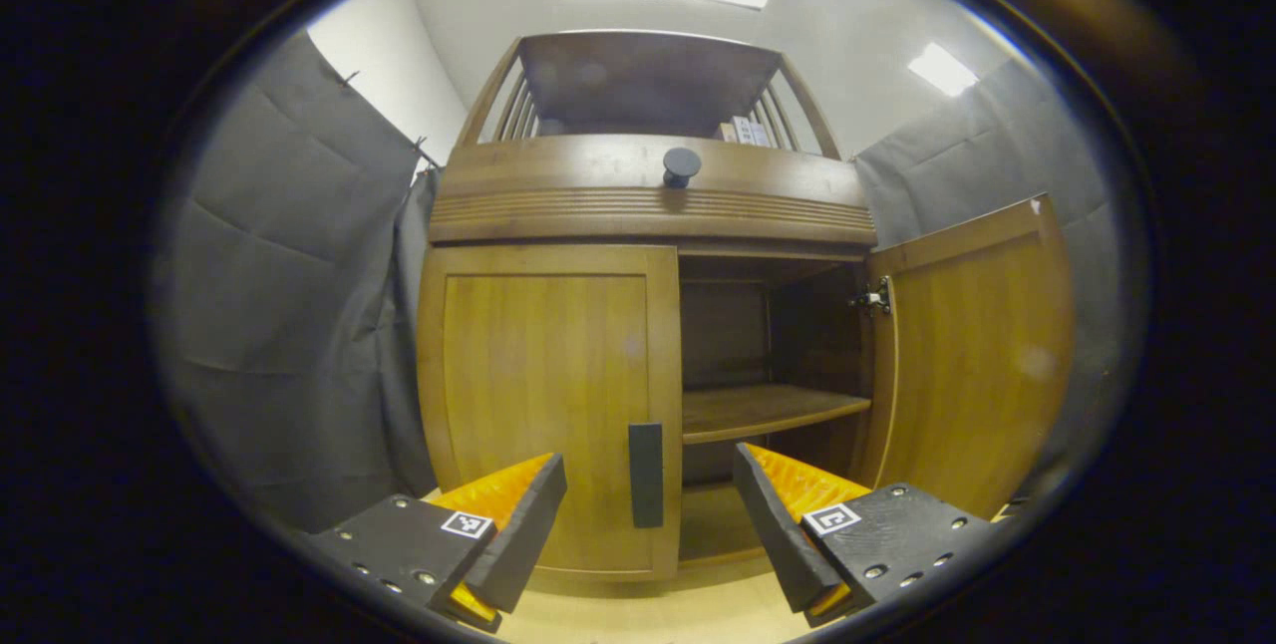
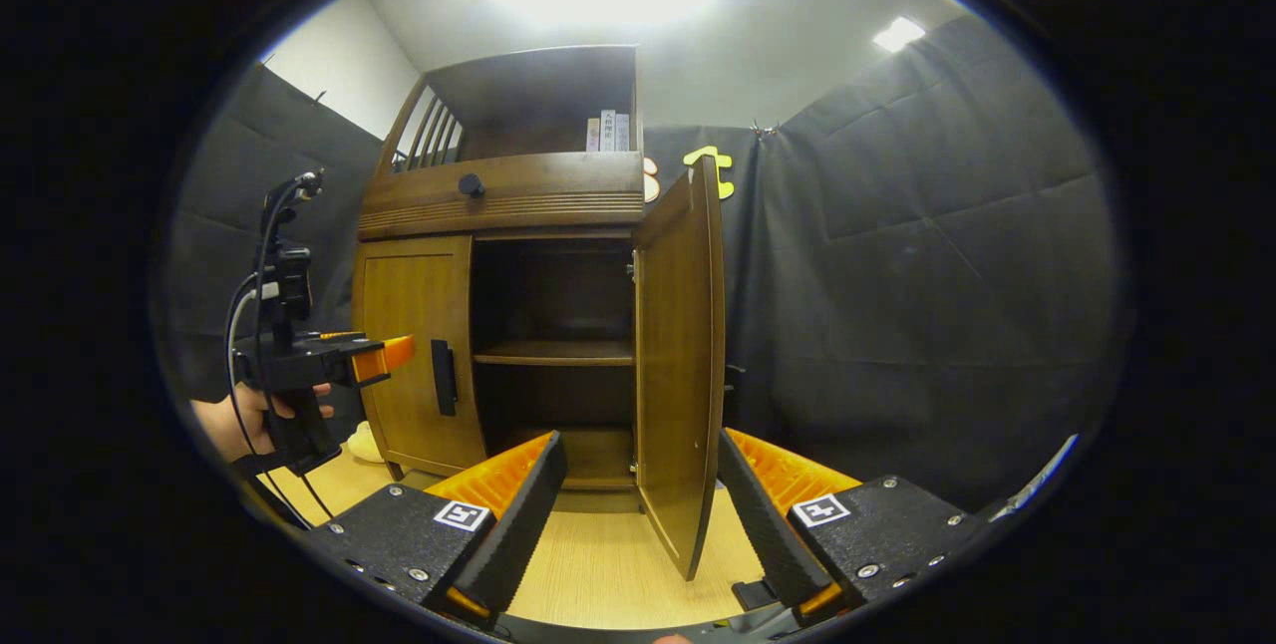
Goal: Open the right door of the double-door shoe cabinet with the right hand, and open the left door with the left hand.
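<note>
Right wooden cabinet door (image 2: 683, 365) stands wide; I line my left claw (image 1: 648, 514), spread and empty, on the closed left door's (image 1: 543, 395) dark vertical handle (image 1: 645, 475), right claw (image 2: 638, 514) likewise agape, holding nothing.

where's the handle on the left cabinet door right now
In the left gripper view, the dark vertical handle sits low on the closed left door's inner edge, beside the open compartment. It lies ahead of the open left tongs, which are not touching it.
</note>
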A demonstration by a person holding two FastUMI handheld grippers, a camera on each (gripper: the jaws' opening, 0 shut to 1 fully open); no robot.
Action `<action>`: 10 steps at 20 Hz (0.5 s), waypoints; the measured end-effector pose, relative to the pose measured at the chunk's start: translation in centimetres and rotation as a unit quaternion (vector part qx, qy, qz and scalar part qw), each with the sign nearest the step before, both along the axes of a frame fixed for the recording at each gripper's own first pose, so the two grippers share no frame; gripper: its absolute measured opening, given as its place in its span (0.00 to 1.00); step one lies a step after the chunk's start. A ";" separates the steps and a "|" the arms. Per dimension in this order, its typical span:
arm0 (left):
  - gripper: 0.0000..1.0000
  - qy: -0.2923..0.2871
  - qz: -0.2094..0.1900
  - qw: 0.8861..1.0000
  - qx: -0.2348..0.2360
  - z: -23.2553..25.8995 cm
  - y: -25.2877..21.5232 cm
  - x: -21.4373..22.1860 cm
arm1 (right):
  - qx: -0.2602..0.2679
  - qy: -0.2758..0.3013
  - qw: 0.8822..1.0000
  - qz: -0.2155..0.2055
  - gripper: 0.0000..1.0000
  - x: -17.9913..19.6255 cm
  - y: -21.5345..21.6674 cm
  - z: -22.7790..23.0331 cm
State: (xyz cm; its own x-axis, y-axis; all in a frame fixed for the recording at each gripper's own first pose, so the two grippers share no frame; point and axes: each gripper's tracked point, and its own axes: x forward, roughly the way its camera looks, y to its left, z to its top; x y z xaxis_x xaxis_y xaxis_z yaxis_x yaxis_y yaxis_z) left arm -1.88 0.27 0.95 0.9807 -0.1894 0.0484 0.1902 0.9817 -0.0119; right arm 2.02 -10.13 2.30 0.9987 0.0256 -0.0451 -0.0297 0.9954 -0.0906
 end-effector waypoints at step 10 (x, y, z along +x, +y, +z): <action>0.96 0.034 0.007 0.999 -0.002 -2.1 -0.4 2.2 | 0.011 0.020 0.999 -0.022 0.94 0.7 -1.9 -1.4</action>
